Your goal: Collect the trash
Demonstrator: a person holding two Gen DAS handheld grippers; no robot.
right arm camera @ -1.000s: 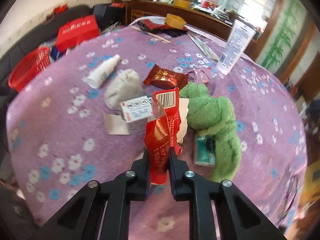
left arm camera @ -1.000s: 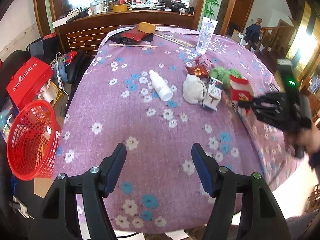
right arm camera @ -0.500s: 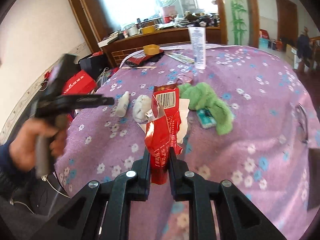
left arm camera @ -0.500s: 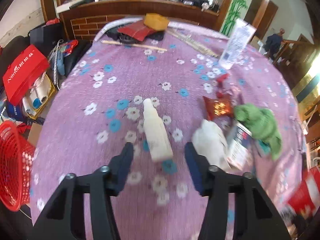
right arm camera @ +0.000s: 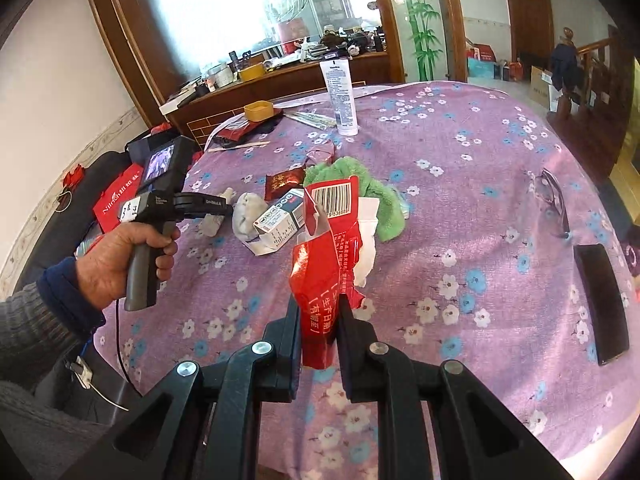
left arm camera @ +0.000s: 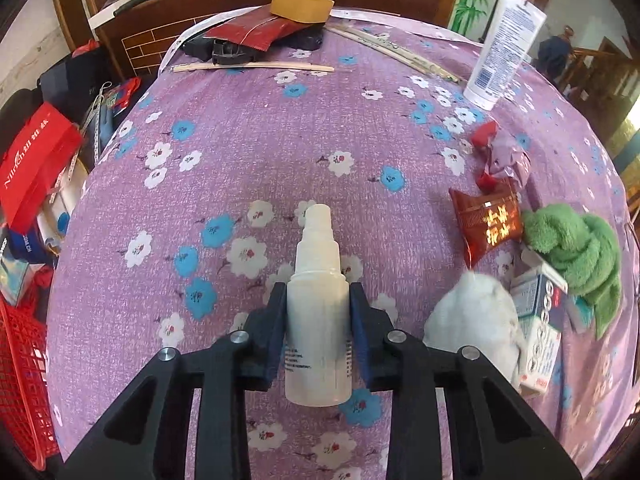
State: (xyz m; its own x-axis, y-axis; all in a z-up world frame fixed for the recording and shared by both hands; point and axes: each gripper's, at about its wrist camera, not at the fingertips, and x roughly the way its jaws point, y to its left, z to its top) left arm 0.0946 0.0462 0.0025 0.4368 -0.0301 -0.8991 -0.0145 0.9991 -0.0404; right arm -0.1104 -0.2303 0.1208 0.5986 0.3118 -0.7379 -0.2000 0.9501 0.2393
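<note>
The left tongs (left arm camera: 318, 322) have just been closing and now clamp the white spray bottle (left arm camera: 316, 312) across its body, the bottle lying flat on the purple flowered tabletop (left arm camera: 280, 140) with its nozzle pointing away. The right tongs (right arm camera: 318, 320) are pinched tight on a torn red wrapper (right arm camera: 326, 256), held up off the tabletop above the heap of remaining litter: a small carton (right arm camera: 278, 220), a crumpled white wad (right arm camera: 248, 214), a dark red sachet (right arm camera: 284, 180) and a green cloth (right arm camera: 360, 184). The step in hand looks like lifting the bottle clear and carrying it to the red basket (left arm camera: 20, 380), which sits off the tabletop's left edge. To do it well, the grip should stay firm on the smooth round body, since a hard plastic cylinder can twist or slide out between flat pads. Lift straight up first, so the bottle does not drag on the cloth, then swing left. The wrapper is light and floppy, so the right hand should avoid brushing the heap.
</note>
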